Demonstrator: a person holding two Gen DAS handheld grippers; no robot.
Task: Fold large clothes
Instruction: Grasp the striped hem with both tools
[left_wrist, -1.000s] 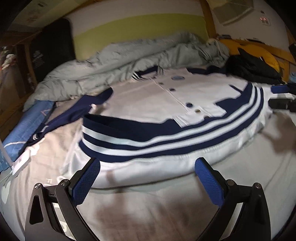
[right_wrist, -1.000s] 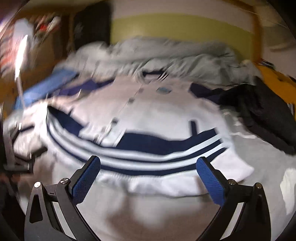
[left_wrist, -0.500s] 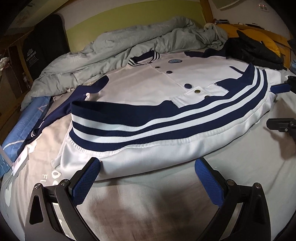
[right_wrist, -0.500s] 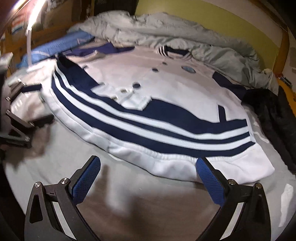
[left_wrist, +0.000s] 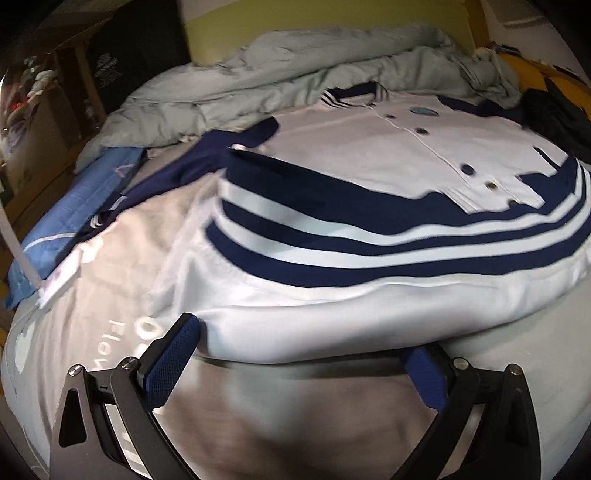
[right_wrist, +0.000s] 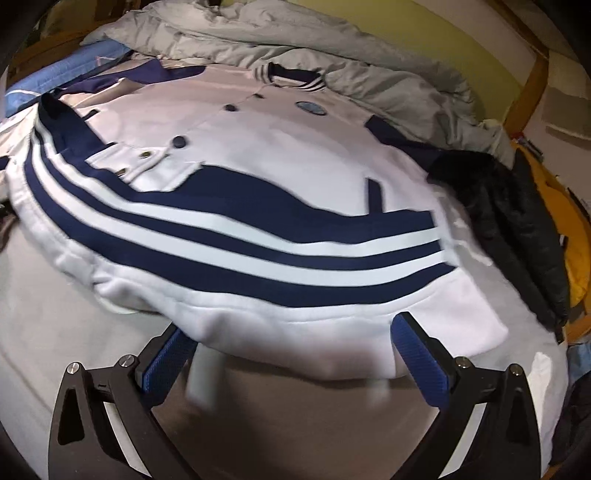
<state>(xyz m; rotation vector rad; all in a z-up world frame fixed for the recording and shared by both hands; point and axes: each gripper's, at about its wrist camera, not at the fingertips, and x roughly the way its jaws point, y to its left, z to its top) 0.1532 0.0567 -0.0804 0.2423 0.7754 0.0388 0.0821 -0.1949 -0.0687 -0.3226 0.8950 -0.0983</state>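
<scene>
Left wrist view: grey duvet (left_wrist: 295, 70) bunched behind, blue pillow (left_wrist: 77, 206) at left. White jacket (left_wrist: 369, 155), navy-striped, lies flat on the grey sheet (left_wrist: 295, 413). Left gripper (left_wrist: 299, 350) spread wide, hem overlapping both pads; actual contact unclear.

Right wrist view: black garment (right_wrist: 517, 221) beside the jacket (right_wrist: 258, 147). Right gripper (right_wrist: 291, 350) spread wide at the hem, left pad partly covered.

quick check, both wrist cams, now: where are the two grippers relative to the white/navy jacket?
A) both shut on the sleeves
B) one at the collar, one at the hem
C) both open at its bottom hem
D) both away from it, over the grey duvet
C: the left gripper and the right gripper each have jaws spread wide, with the white bottom hem of the jacket lying between the blue pads.
</scene>
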